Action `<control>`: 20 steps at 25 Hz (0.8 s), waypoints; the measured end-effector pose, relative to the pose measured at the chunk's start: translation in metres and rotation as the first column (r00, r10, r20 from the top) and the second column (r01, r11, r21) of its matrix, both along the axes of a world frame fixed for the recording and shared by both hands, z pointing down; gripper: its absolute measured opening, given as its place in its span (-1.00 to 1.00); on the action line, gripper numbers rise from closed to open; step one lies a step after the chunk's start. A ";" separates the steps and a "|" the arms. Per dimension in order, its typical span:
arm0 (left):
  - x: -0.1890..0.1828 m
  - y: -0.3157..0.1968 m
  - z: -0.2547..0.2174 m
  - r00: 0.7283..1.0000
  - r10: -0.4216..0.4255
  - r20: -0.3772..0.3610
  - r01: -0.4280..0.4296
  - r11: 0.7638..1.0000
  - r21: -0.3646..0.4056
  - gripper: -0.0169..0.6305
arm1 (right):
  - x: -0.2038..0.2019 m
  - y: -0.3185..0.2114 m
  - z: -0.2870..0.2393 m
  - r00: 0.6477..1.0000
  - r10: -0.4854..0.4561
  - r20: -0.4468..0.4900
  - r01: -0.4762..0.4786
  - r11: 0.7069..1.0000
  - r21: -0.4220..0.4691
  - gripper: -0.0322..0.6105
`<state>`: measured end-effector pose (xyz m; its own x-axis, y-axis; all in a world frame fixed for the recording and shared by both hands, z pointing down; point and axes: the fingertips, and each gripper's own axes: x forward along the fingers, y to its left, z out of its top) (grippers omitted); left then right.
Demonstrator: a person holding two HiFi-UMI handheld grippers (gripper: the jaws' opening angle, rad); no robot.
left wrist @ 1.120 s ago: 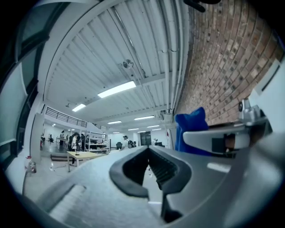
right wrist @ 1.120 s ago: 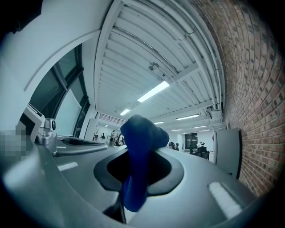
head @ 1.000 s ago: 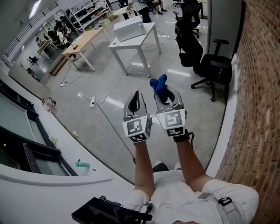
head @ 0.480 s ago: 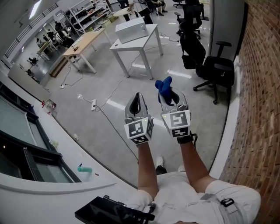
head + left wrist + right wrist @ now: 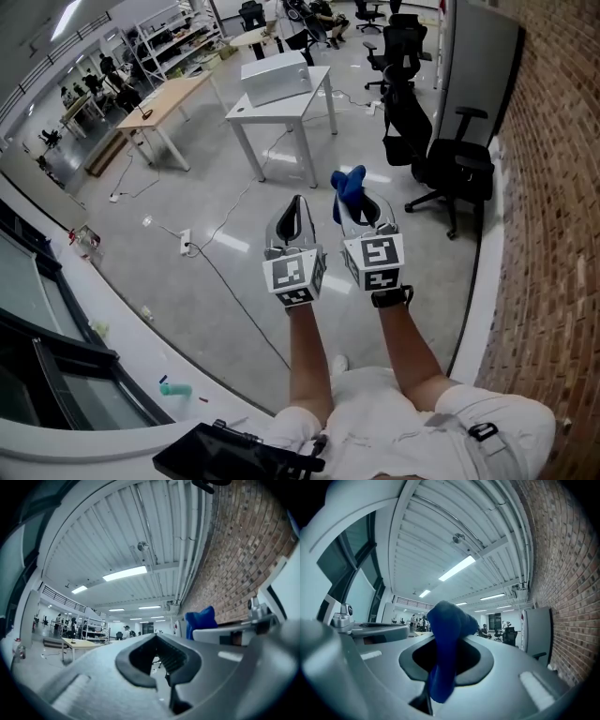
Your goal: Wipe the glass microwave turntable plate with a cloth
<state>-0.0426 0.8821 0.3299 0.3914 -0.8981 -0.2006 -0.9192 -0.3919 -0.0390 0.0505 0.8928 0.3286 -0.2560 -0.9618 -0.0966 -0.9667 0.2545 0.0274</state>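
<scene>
Pinching a blue cloth (image 5: pixel 349 186) in the right hand-held gripper (image 5: pixel 363 211), with the left hand-held gripper (image 5: pixel 296 208) closed on nothing beside it, both raised over the floor (image 5: pixel 225 202). No glass turntable plate visible anywhere. Wiping seemingly not started; everything left to do.

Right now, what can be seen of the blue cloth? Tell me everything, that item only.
The blue cloth is soft-looking, plain deep-blue fabric, bunched into a rumpled wad rather than spread flat. It is pinched between the shut jaws of the right gripper: a narrow strip runs down between the jaws, and a rounded, lobed bundle sticks out past their tips. It hangs in the air in front of the person, well above the floor, touching only that gripper. No print or label shows on it.
</scene>
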 end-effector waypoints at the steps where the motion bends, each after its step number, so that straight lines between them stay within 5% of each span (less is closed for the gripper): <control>1: -0.005 -0.006 -0.001 1.000 0.004 0.003 -0.004 1.000 0.000 -0.94 | -0.003 -0.007 0.001 1.000 0.027 0.008 -0.027 1.000 -0.008 -0.67; 10: -0.050 -0.051 0.010 0.999 0.007 -0.052 -0.008 0.999 -0.033 -0.94 | -0.042 -0.043 0.010 0.991 0.118 -0.060 -0.120 0.992 -0.026 -0.68; 20: -0.070 -0.096 0.025 0.995 -0.044 -0.090 0.036 0.996 -0.083 -0.94 | -0.079 -0.083 0.021 0.995 0.006 -0.100 -0.011 0.999 -0.049 -0.67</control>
